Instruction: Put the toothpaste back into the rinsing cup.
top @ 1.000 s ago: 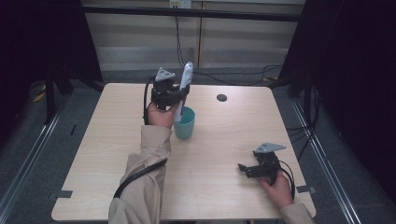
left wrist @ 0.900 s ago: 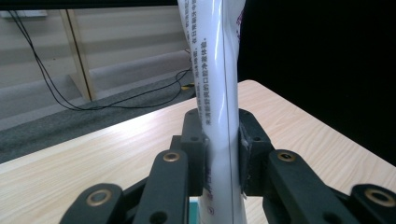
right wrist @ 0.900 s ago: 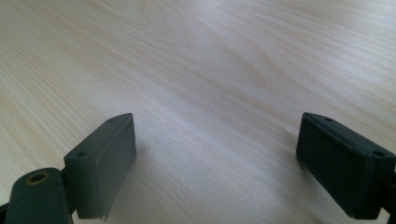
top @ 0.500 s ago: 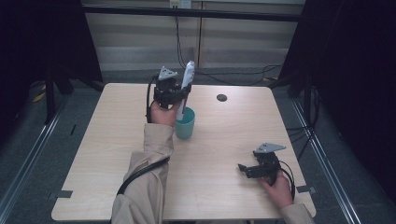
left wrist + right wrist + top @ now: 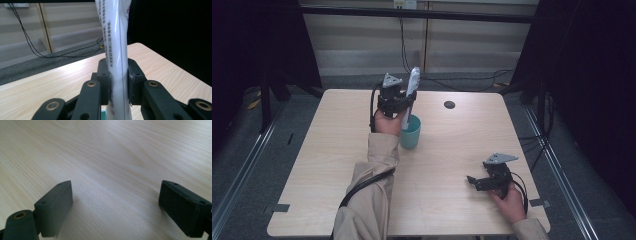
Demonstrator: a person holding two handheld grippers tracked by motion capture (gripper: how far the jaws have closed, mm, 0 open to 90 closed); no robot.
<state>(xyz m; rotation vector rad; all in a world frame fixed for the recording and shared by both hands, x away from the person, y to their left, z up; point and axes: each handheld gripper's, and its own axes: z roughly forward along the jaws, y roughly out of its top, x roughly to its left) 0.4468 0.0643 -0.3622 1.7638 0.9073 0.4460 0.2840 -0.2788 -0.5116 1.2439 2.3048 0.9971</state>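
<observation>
Gripping white tube (image 5: pixel 117 50), small printed text

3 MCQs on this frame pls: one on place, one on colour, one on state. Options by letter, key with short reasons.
1. Where is the cup?
A. mid-table, by the left hand
B. at the right gripper
C. on the floor

2. What colour is the cup?
A. red
B. teal
C. black

3. How are the right gripper's jaws?
A. shut on the tube
B. shut on nothing
C. open

Key:
1 A: the cup stands beside the left gripper, mid-table.
2 B: its rim and wall are teal.
3 C: the right gripper shows bare wood between wide-apart jaws; the white tube is in the left.
</observation>
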